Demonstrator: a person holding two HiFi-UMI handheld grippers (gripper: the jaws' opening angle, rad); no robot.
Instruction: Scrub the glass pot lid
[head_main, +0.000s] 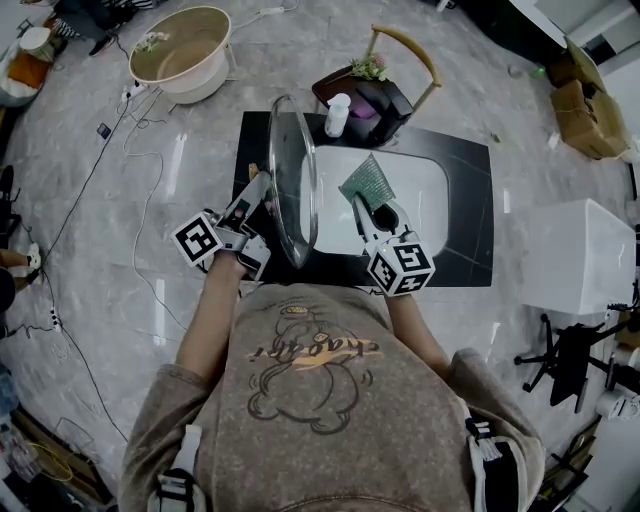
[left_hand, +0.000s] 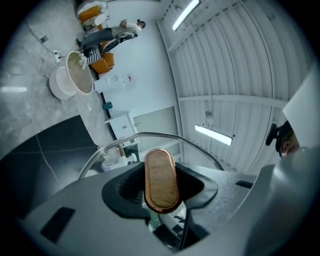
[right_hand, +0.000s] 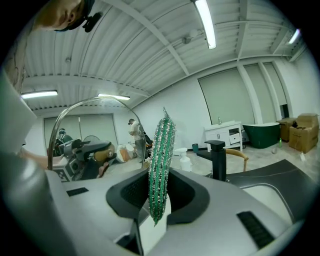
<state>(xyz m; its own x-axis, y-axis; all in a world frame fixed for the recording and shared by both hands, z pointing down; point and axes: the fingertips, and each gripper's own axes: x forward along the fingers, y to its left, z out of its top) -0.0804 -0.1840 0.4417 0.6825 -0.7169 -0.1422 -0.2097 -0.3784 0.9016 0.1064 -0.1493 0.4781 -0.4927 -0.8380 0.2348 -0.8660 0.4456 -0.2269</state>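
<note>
The glass pot lid (head_main: 294, 182) stands on edge over the left side of the white sink (head_main: 425, 200). My left gripper (head_main: 258, 200) is shut on the lid's handle from the left. In the left gripper view that copper-rimmed oval handle (left_hand: 161, 179) sits between the jaws of the left gripper (left_hand: 161, 202), with the lid's rim (left_hand: 150, 135) arcing behind it. My right gripper (head_main: 366, 208) is shut on a green sparkly scrub cloth (head_main: 367, 182), held just right of the lid over the sink. The cloth (right_hand: 161, 165) hangs upright in the right gripper (right_hand: 156, 202); the lid's rim (right_hand: 85, 102) curves at its left.
A black counter (head_main: 465, 230) surrounds the sink. At its back stand a white bottle (head_main: 338, 113), a black faucet (head_main: 386, 100) and a basket with a wooden handle (head_main: 408, 44). A beige tub (head_main: 185, 52) and cables lie on the floor at left, a white box (head_main: 578, 255) at right.
</note>
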